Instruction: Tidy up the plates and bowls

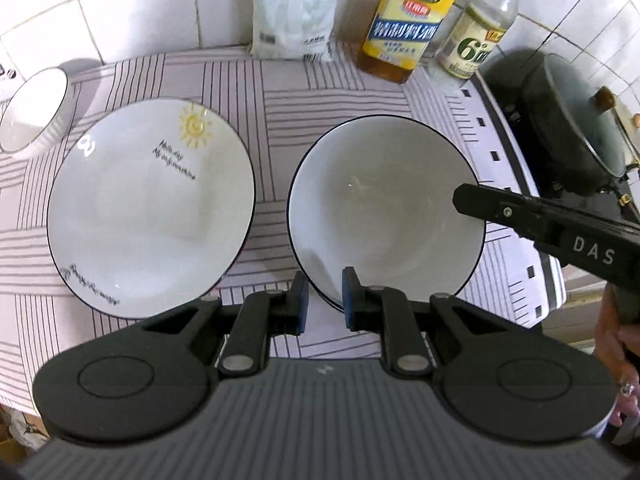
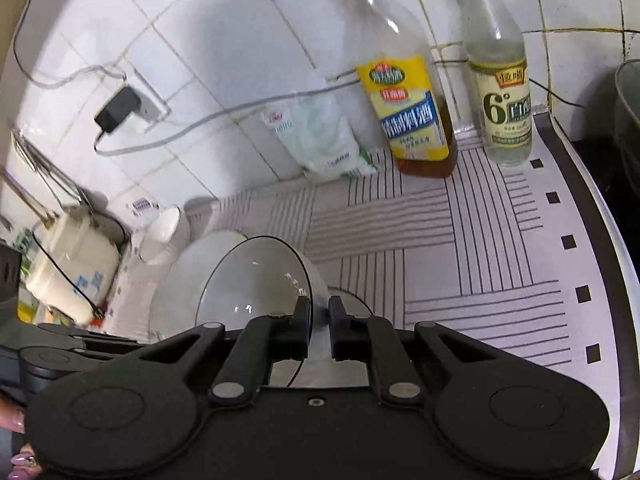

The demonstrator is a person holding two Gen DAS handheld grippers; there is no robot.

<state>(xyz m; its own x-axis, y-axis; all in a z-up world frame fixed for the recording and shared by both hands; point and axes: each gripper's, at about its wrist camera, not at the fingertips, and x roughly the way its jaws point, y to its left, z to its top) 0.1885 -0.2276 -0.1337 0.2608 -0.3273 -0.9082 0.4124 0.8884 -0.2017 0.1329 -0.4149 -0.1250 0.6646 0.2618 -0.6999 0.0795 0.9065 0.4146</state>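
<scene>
A white plate with a sun drawing point(image 1: 150, 208) lies on the striped cloth at the left. A white black-rimmed bowl point(image 1: 384, 208) sits to its right, on top of another dish. My left gripper point(image 1: 325, 300) is open, its jaws astride the bowl's near rim without closing on it. My right gripper point(image 2: 320, 320) is shut on the bowl's right rim point(image 2: 256, 280); its fingers point(image 1: 480, 200) reach over that rim from the right. A small white ribbed bowl point(image 1: 34, 114) stands at the far left.
A white packet point(image 1: 294, 8), a yellow-labelled bottle point(image 1: 408, 20) and a clear bottle point(image 1: 484, 24) stand by the tiled wall. A dark lidded pot point(image 1: 576, 128) sits on the stove at the right. A white kettle point(image 2: 68, 268) is at the left.
</scene>
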